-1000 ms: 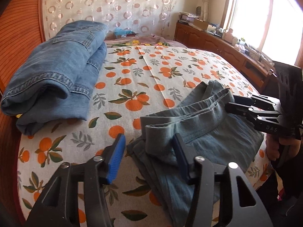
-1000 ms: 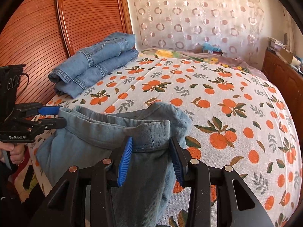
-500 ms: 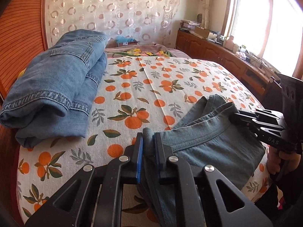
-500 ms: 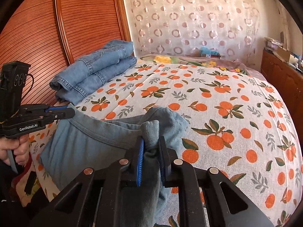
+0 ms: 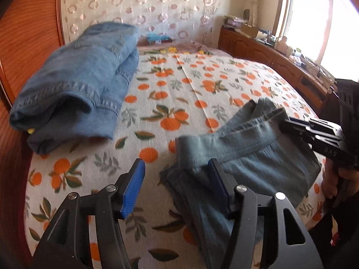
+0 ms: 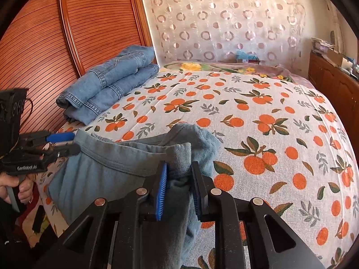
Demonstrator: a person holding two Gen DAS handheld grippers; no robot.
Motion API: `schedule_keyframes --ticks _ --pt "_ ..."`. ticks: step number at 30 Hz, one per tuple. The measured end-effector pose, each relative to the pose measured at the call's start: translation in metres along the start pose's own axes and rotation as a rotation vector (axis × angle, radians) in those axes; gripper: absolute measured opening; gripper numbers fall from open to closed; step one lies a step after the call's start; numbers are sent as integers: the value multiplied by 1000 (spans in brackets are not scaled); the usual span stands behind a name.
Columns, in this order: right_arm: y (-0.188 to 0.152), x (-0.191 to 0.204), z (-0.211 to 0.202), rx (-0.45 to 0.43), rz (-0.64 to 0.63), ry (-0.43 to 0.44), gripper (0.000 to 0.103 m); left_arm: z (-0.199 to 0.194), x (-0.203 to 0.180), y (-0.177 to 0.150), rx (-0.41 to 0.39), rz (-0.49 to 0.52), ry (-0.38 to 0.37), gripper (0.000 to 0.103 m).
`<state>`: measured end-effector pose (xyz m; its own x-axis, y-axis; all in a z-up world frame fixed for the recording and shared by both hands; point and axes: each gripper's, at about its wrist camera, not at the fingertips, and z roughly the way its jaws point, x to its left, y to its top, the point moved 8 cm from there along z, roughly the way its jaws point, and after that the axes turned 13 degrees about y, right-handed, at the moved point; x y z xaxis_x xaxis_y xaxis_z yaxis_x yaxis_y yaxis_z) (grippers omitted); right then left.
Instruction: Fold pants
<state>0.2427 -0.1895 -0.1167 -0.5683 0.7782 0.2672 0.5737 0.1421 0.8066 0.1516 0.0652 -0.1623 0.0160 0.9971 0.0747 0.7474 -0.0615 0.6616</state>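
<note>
On orange-print bedspread point(image 6: 258, 116), right gripper point(image 6: 178, 188) clamps grey-blue pants point(image 6: 107, 170); left gripper point(image 5: 177, 186) gapes empty, its view alone showing window point(image 5: 314, 18).

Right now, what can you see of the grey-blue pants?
The pants are soft grey-blue knit with a stitched waistband, folded and lying at the near edge of the bed. The right gripper has fabric bunched between its fingers, which look partly open. The left gripper is open at the opposite waistband corner, one finger against the cloth.
</note>
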Motion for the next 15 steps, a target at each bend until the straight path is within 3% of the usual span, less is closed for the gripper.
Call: schedule_keyframes --ticks 10,13,15 --pt "-1 -3 2 10 5 -10 29 11 -2 -7 17 -2 -13 59" --pt "-1 -3 3 14 2 -11 30 10 -8 -6 13 8 -46 38" --pt "-1 -3 3 16 0 -14 30 9 -13 -6 9 30 -34 36"
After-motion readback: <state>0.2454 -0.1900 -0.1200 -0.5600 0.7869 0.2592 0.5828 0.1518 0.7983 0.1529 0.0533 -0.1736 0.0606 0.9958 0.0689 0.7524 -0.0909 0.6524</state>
